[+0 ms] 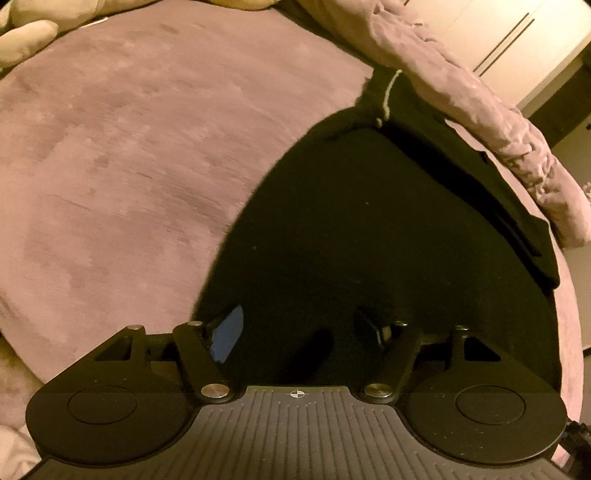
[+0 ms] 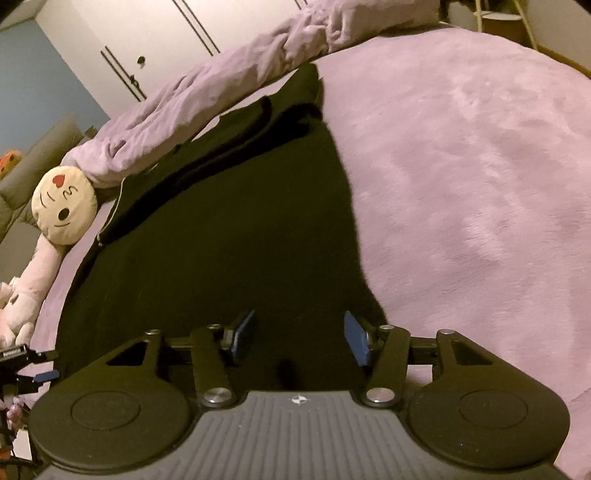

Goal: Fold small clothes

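A black garment (image 1: pixel 369 229) lies spread on a pink fleece bed cover (image 1: pixel 129 147), with a white drawstring (image 1: pixel 388 96) at its far end. My left gripper (image 1: pixel 299 332) is open, its blue-padded fingers (image 1: pixel 227 336) over the garment's near edge by its left side. In the right wrist view the same black garment (image 2: pixel 229 236) lies flat on the cover (image 2: pixel 461 166). My right gripper (image 2: pixel 299 336) is open above the garment's near right corner, holding nothing.
A rumpled pink duvet (image 1: pixel 480 103) runs along the far side of the garment, also in the right wrist view (image 2: pixel 221 85). A cream plush toy with a face (image 2: pixel 62 206) lies at the left. White wardrobe doors (image 2: pixel 140 33) stand behind.
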`<action>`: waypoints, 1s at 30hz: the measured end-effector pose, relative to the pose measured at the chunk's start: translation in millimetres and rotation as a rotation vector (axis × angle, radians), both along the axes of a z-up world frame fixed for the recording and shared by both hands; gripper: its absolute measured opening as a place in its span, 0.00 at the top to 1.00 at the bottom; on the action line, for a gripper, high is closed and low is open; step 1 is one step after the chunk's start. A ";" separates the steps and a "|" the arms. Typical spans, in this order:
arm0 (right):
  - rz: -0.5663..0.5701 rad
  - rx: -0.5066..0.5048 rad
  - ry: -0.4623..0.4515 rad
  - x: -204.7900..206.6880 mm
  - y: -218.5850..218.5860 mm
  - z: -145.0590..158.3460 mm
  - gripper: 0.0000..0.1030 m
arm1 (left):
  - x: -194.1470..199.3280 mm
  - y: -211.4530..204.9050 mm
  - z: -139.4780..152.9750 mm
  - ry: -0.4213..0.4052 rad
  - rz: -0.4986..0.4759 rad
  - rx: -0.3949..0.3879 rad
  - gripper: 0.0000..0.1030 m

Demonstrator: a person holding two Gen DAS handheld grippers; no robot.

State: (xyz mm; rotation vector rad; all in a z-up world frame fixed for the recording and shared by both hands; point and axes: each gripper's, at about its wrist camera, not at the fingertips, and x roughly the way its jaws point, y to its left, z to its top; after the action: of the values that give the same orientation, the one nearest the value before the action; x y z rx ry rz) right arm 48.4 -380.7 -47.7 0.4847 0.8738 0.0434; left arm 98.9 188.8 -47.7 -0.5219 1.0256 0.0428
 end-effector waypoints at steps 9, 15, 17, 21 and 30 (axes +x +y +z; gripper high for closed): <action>-0.009 -0.018 -0.001 -6.7 -7.2 -1.0 0.42 | -6.2 16.5 15.4 -0.037 0.039 0.037 0.20; -0.030 -0.027 -0.007 -8.6 -9.4 0.5 0.38 | -8.4 24.2 -1.1 0.010 0.039 -0.038 0.22; -0.039 -0.031 -0.006 -8.4 -11.1 -0.4 0.36 | -8.4 21.7 -7.0 0.019 0.026 -0.054 0.24; -0.028 -0.036 0.019 -2.1 -14.4 -7.1 0.36 | -5.8 18.4 -15.6 0.037 0.014 -0.089 0.30; 0.097 0.006 0.013 0.5 -8.9 -16.7 0.79 | -2.0 14.4 -15.8 0.050 -0.057 -0.088 0.42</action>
State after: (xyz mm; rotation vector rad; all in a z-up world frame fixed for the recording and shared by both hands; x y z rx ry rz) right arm 48.9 -389.7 -64.5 0.4485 0.9098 0.1318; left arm 96.9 203.3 -63.5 -0.5740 1.0948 -0.0404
